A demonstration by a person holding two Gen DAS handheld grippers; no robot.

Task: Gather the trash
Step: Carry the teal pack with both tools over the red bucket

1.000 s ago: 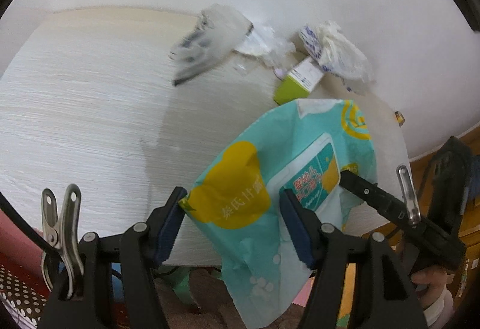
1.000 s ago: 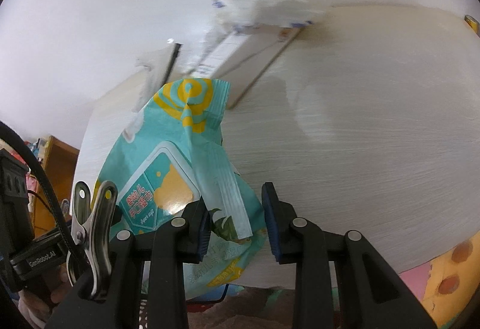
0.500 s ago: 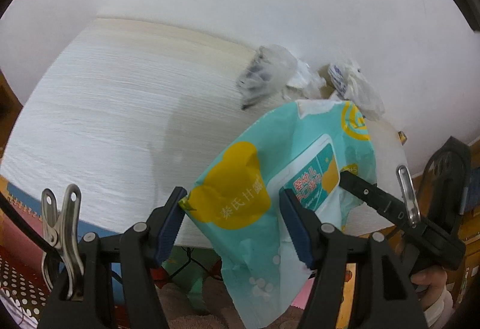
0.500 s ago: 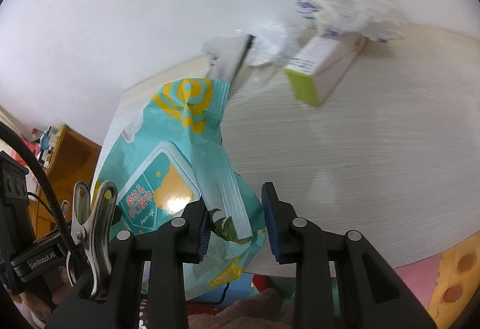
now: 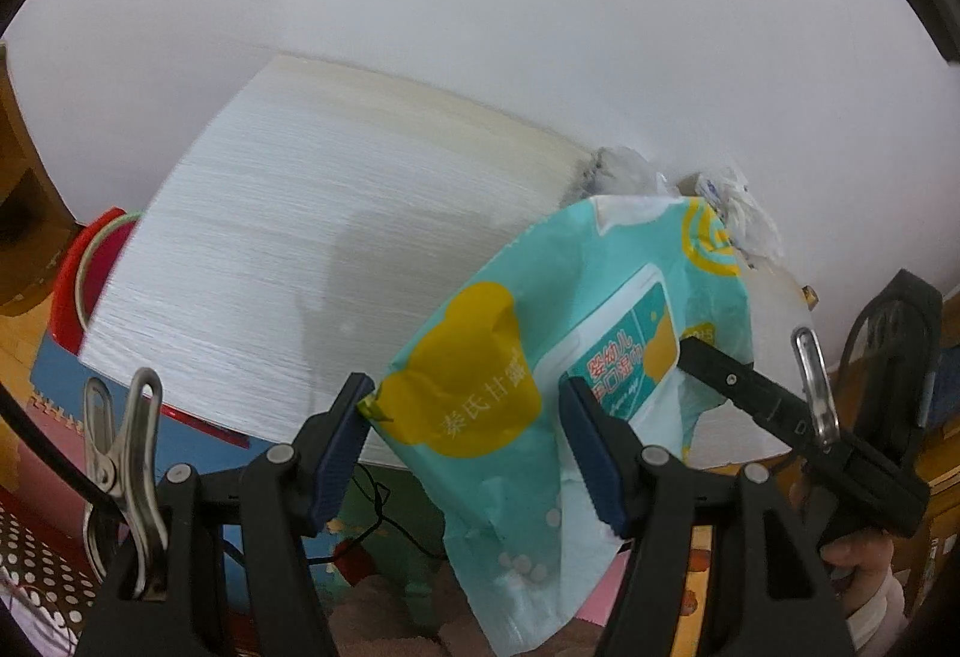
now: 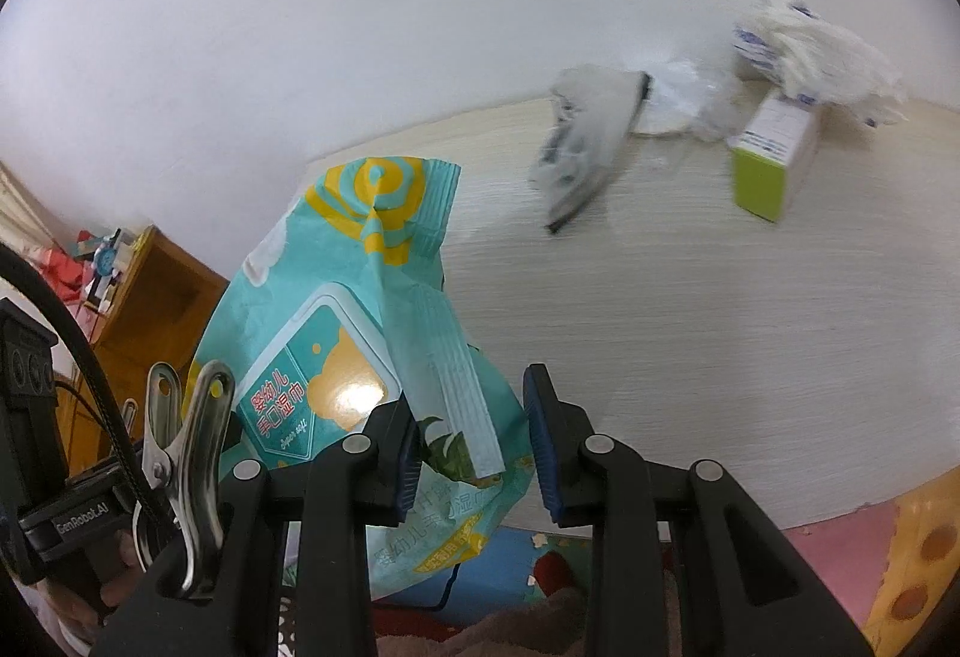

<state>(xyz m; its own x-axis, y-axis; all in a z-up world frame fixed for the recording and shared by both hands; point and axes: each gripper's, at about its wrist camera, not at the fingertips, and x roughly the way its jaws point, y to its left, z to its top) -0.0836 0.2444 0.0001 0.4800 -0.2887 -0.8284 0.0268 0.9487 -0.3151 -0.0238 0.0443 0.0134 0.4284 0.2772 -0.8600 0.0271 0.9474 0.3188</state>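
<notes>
A teal and yellow wet-wipe pack (image 5: 540, 357) hangs in the air over the near edge of the white wood-grain table (image 5: 288, 249). My left gripper (image 5: 468, 408) is shut on it across its width. My right gripper (image 6: 471, 417) is shut on a folded part of the same pack (image 6: 336, 333) and shows in the left wrist view as a black finger (image 5: 738, 387) on the pack's right side. Against the wall at the back lie a crumpled clear wrapper with a dark strip (image 6: 582, 147), a green and white box (image 6: 774, 159) and a white crumpled wrapper with blue print (image 6: 810, 51).
A white wall runs behind the table (image 6: 720, 327). Below the table's left end sits a red and blue object (image 5: 72, 273). A wooden shelf (image 6: 150, 309) stands at the left in the right wrist view. Coloured foam mats (image 6: 870, 555) cover the floor.
Both grippers have carried the pack leftward along the table's front edge. The trash pile has slid to the right and farther off in both views. The table's left end has come into sight.
</notes>
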